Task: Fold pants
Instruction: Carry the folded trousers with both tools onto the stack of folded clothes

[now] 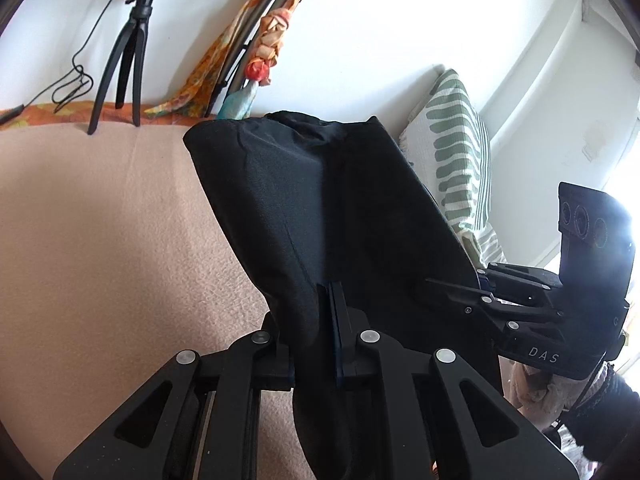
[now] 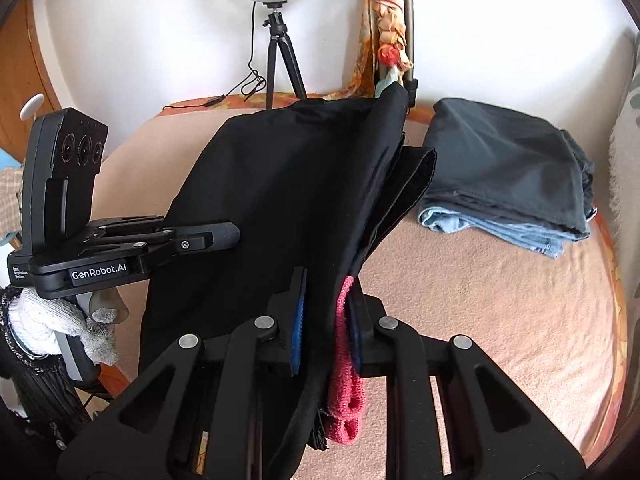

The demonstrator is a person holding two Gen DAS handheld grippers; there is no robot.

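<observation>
The black pants (image 1: 320,200) hang lifted above the beige blanket-covered surface (image 1: 100,220). My left gripper (image 1: 326,300) is shut on one edge of the fabric. My right gripper (image 2: 326,300) is shut on the other edge, where a pink waistband (image 2: 346,360) shows between the fingers. In the right wrist view the pants (image 2: 288,184) slope up toward the back. The right gripper also shows in the left wrist view (image 1: 440,286), and the left gripper in the right wrist view (image 2: 228,236), both pressed to the cloth.
A stack of folded dark and light-blue pants (image 2: 508,176) lies at the back right of the blanket (image 2: 480,320). A ring light on a tripod (image 2: 280,52) stands at the back. A green-patterned pillow (image 1: 452,148) leans at the right.
</observation>
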